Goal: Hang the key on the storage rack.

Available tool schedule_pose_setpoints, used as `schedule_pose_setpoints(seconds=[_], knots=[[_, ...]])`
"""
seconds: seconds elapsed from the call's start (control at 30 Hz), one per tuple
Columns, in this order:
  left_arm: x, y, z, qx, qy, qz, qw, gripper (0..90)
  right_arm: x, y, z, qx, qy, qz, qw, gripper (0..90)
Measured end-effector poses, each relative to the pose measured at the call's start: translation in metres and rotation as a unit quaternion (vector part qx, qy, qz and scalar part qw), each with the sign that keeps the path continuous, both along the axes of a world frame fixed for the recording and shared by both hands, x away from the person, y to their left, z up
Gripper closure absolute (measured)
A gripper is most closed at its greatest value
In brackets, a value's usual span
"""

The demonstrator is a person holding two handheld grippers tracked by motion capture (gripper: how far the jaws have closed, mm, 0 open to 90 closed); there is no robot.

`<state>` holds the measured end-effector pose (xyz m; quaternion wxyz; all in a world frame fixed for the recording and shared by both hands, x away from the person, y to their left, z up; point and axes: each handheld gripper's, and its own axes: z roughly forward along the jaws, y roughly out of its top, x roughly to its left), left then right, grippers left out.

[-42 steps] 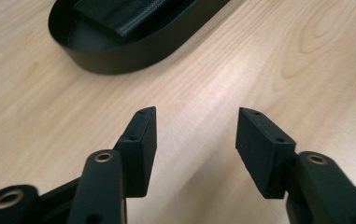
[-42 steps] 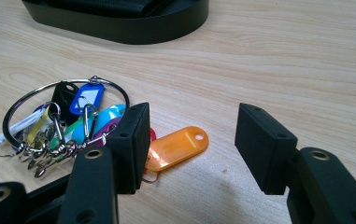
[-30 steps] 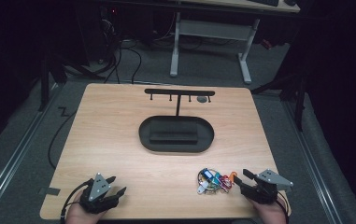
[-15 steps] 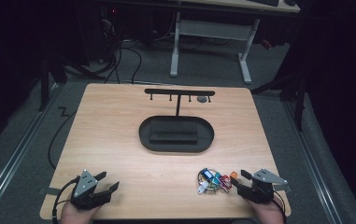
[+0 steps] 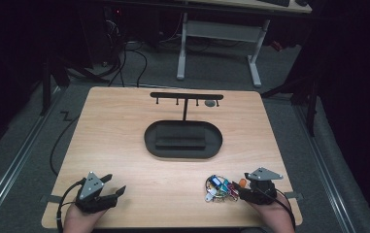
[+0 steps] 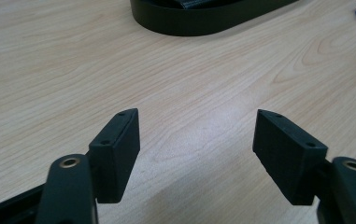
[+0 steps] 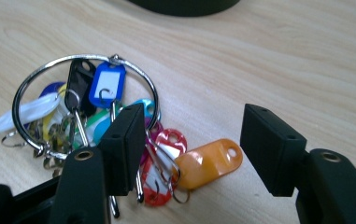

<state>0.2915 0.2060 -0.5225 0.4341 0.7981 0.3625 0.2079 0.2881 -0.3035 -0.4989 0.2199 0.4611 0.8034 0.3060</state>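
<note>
The right gripper (image 7: 192, 149) is standing with its blocky matte black jaws apart, having just been opening, straddling a glossy orange plastic key tag (image 7: 208, 162) without pressing it. That tag is lying on the pale wood-grain table (image 5: 124, 131), joined to a round steel key ring (image 7: 84, 100) of coloured tags. The left gripper (image 6: 196, 151), far from the ring, has just been opening wide over bare wood.
</note>
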Motion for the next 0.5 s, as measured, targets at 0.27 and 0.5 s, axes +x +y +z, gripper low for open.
schedule_pose_setpoints(seconds=[0.27,0.5], knots=[[-0.002,0.000,-0.004,0.020,0.012,-0.018,0.9996,32.3,0.003,0.007,0.004,-0.051,0.058,0.012,0.9970,41.0],[-0.007,0.001,-0.003,0.018,0.010,-0.023,0.9995,32.1,0.011,0.009,0.013,-0.073,0.119,0.024,0.9899,39.1]])
